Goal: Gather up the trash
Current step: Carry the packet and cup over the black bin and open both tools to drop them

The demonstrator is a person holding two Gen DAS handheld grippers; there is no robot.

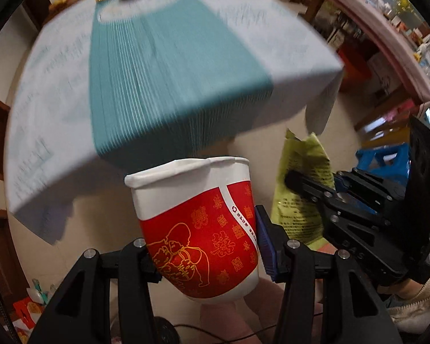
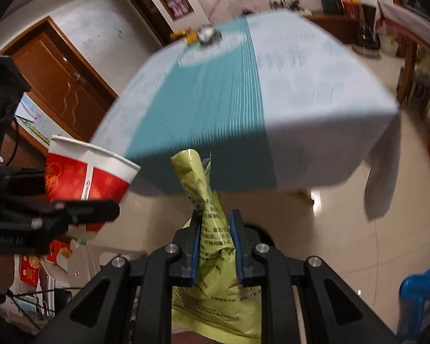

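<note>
Left hand-held gripper (image 1: 206, 261) clamps the red-and-white paper cup (image 1: 197, 226) by its lower body, off the worktop (image 1: 169, 66), over the floor. Right hand-held gripper (image 2: 216, 246) pinches the crumpled yellow-green wrapper (image 2: 212, 229) narrowly, beside the cup. Risks: the cup is tilted and could slip or crush; the thin wrapper could slide out; the grippers are close and may knock together.

The paper cup (image 1: 197, 226) bears gold 囍 characters.
</note>
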